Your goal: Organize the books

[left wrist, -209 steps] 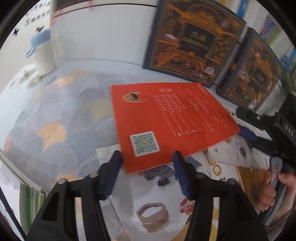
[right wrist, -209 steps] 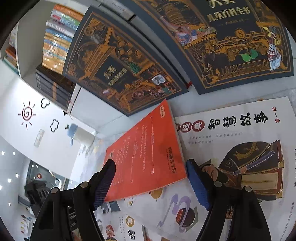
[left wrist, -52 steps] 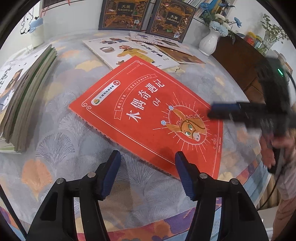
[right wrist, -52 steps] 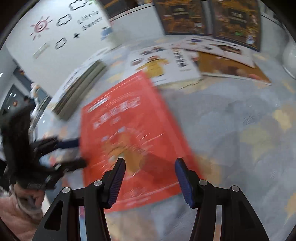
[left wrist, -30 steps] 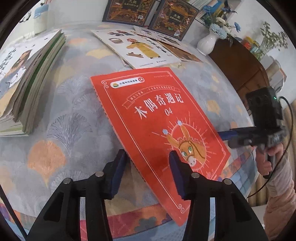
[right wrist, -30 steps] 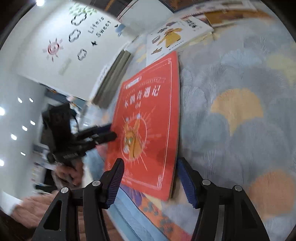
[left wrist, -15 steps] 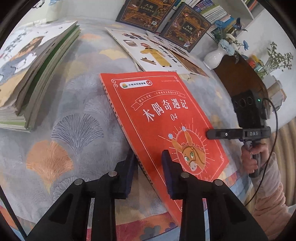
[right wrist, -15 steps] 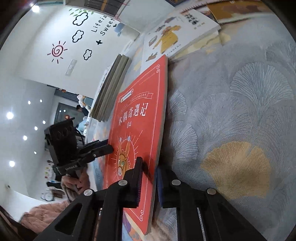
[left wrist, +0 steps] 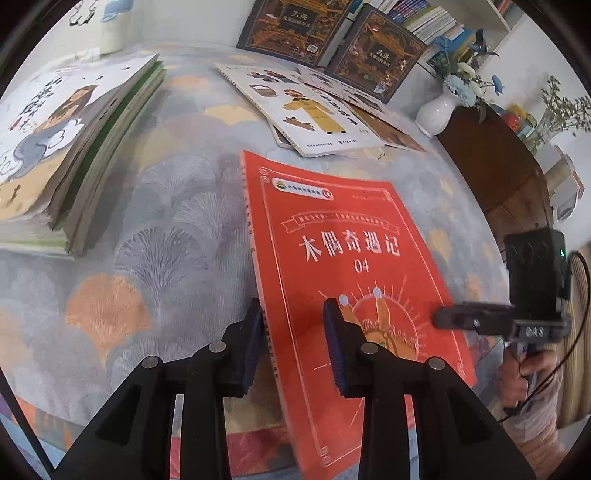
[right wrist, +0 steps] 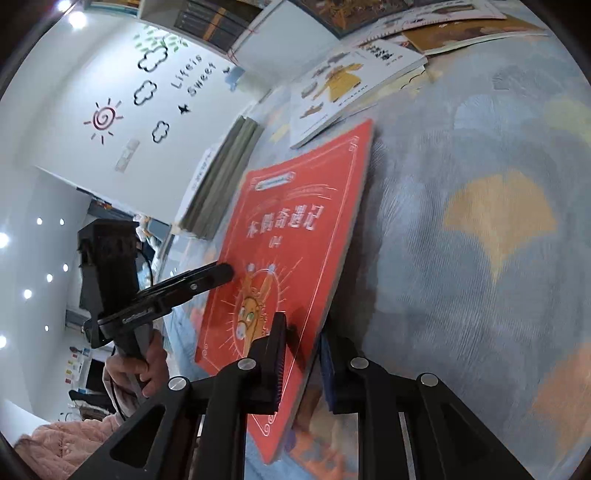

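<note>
Patterned bench cloth (left wrist: 155,236) lies under the red book (left wrist: 332,251); both grippers, left gripper (left wrist: 291,332) and right gripper (right wrist: 301,356), clamp opposite edges, probably to carry it level toward the stack (left wrist: 74,147).

A white wall (right wrist: 110,74) carries black cloud outlines and a red spiral sun (right wrist: 103,119). Round ceiling lights (right wrist: 38,220) shine. A dark brown wooden cabinet (left wrist: 495,166) stands beside a white vase of blue flowers (left wrist: 437,110).

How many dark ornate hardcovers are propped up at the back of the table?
2: one dark hardcover left of centre along the back, the second hardcover beside it on the right, both leaning upright. Others may sit out of view.
</note>
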Action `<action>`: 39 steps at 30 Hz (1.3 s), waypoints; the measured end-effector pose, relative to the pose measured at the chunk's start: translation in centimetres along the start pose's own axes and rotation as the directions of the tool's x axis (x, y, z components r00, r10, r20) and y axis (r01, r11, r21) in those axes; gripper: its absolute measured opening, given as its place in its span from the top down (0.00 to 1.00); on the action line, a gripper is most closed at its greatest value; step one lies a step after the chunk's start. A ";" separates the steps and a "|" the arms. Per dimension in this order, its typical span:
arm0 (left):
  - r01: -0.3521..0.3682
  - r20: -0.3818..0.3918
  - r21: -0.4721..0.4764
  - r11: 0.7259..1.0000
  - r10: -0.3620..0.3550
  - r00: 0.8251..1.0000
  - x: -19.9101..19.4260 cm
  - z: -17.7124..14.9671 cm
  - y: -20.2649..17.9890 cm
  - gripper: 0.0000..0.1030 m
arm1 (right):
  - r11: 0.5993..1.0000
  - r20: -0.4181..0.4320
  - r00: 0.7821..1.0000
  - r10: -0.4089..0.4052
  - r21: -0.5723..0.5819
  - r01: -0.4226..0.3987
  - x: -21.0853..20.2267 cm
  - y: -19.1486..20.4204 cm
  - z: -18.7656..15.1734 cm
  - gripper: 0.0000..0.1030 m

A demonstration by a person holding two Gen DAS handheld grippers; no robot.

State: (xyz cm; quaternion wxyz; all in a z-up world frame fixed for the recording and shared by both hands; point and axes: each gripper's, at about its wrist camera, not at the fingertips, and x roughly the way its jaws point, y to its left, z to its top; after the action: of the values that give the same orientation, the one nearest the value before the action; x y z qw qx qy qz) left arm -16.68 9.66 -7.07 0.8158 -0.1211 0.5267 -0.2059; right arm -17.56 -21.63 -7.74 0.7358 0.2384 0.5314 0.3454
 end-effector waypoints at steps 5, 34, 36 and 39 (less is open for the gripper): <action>0.029 -0.002 0.005 1.000 -0.029 1.000 -0.6 -0.5 -0.3 0.72 | 0.998 0.064 0.998 -0.021 -0.061 0.024 -1.7 2.7 -1.4 0.85; 0.041 0.190 -0.002 0.999 -0.040 0.981 -9.8 5.8 3.8 0.68 | 0.950 0.148 0.989 -0.009 -0.308 0.054 1.1 14.5 5.5 0.85; 0.031 0.205 -0.011 0.999 -0.028 0.978 -10.4 6.4 4.6 0.68 | 0.946 0.142 0.990 -0.003 -0.321 0.049 1.7 15.0 6.4 0.85; 0.018 0.228 -0.020 1.000 -0.013 0.973 -11.5 7.1 5.9 0.68 | 0.941 0.132 0.991 0.016 -0.336 0.029 3.1 16.0 7.9 0.85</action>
State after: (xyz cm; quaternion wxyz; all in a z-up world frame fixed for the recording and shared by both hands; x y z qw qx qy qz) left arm -13.10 20.09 2.74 0.8679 -0.1570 0.4307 -0.1914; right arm -13.55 -8.72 4.40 0.8006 0.1296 0.4153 0.4122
